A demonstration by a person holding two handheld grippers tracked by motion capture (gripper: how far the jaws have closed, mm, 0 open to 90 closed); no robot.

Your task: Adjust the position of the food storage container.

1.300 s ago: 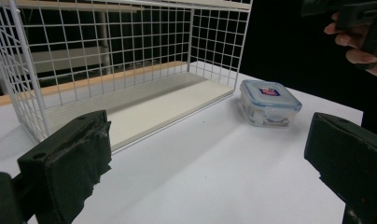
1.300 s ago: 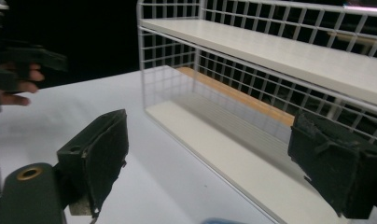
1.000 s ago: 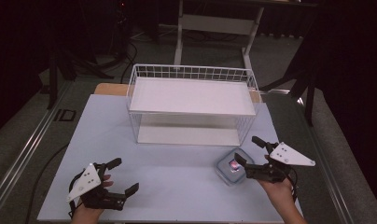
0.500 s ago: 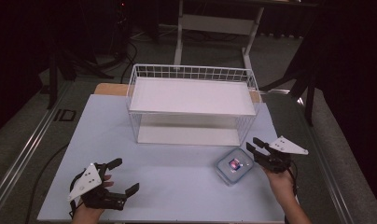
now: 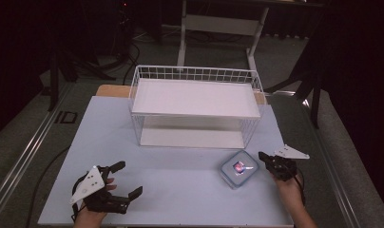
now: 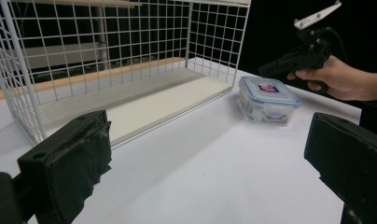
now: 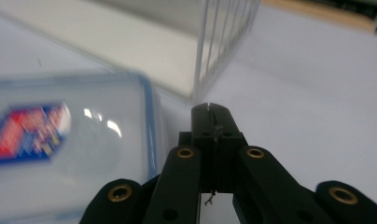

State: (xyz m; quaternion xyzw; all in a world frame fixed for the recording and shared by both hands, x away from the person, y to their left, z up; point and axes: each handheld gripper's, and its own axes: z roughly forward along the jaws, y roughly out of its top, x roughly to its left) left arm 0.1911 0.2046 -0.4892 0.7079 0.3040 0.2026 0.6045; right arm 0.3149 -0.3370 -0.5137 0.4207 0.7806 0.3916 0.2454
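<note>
At the near left edge of the pale blue table (image 5: 180, 190), your left gripper (image 5: 118, 184) rests with its jaws spread wide and nothing between them. Further right, your right gripper (image 5: 265, 157) has its jaws pressed together, empty, just beside the clear square plastic container with the blue-rimmed lid (image 5: 238, 168). Beyond both stands the white wire basket (image 5: 196, 110), well apart from your left gripper.

we are seeing open tabletop (image 5: 180, 190) lying between our left gripper (image 5: 121, 183) and the clear lidded container (image 5: 237, 169). the white wire basket (image 5: 195, 111) is blocking the far side, standing near the container. our right gripper (image 5: 265, 158) is crowding the container's right edge, jaws pressed together.
</note>
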